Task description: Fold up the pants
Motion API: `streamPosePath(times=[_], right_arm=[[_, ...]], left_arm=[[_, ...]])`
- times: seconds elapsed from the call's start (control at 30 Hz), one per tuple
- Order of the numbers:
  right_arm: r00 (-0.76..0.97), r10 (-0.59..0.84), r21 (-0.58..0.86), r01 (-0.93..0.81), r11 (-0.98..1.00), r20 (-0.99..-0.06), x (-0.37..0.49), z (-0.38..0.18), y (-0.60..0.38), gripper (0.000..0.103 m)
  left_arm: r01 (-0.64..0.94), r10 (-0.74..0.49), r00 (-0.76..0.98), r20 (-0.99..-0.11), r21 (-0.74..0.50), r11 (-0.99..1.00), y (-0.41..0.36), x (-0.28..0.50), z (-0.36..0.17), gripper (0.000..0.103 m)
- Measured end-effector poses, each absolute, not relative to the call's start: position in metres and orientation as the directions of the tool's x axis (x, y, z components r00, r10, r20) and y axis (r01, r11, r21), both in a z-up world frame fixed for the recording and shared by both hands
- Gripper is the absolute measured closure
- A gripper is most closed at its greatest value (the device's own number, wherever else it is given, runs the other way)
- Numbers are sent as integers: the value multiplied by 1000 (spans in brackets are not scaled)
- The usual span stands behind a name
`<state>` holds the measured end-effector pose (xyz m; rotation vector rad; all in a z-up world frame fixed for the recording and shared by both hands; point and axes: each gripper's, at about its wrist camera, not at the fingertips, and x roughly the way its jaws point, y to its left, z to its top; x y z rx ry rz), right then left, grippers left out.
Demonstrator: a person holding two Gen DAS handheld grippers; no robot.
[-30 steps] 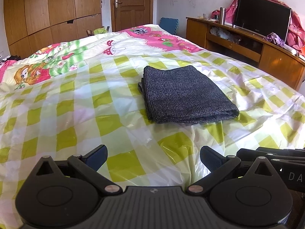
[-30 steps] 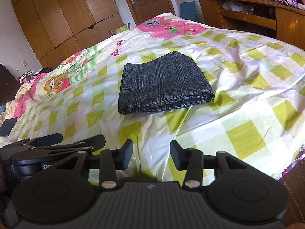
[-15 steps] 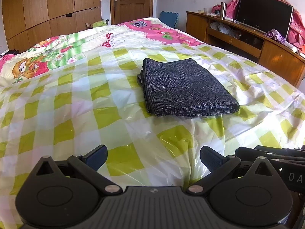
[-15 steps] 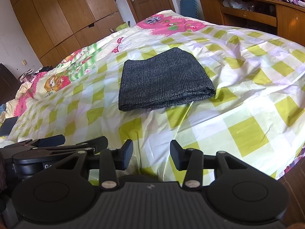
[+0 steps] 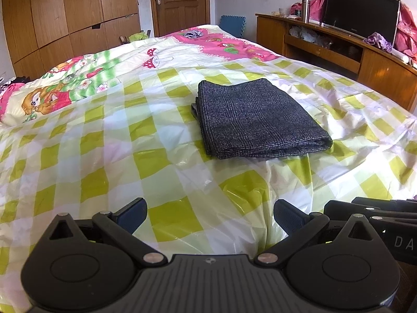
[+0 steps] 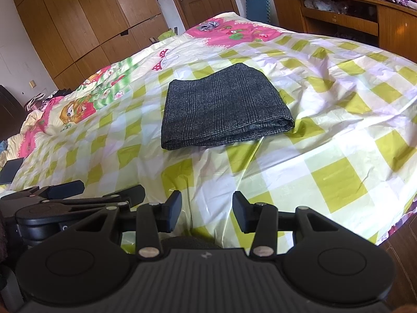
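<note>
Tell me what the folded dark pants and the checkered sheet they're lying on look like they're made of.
The pants look like a thick woven cloth, maybe a wool blend: matte, charcoal, with a fine pale check running through the weave and a plump rolled fold at the near edge. The checkered cover looks like thin plastic sheeting: glossy, with bright glare patches and sharp crinkles, and faintly see-through where it hangs at the near edge.

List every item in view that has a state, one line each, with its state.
pants: folded into a compact rectangle, lying flat on the bed, held by nothing.
left gripper: open, empty, near the bed's edge, apart from the pants.
right gripper: open, narrower gap, empty.
plastic cover: spread over the bed, wrinkled.
door: closed.
television: off, screen dark.
</note>
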<state>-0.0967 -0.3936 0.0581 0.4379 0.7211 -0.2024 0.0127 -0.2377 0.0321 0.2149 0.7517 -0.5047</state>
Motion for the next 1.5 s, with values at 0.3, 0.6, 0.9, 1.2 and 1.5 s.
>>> streamPosePath(times=[0.3, 0.6, 0.9, 1.2, 1.5], right_arm=[[736, -28, 315, 323, 893, -677, -95, 59, -394, 58], [735, -26, 312, 318, 895, -677, -93, 60, -393, 58], [737, -23, 312, 314, 897, -676, -93, 59, -394, 58], [737, -22, 313, 313, 897, -675, -93, 59, -394, 58], [737, -22, 313, 314, 896, -676, -93, 59, -394, 58]], left_arm=[[500, -354, 610, -709, -2, 866, -237, 15, 31, 0], [495, -344, 622, -704, 12, 869, -238, 15, 31, 0], [492, -342, 623, -704, 12, 870, -238, 15, 32, 0], [492, -342, 622, -704, 12, 871, -238, 15, 32, 0], [488, -341, 625, -702, 12, 872, -238, 14, 30, 0]])
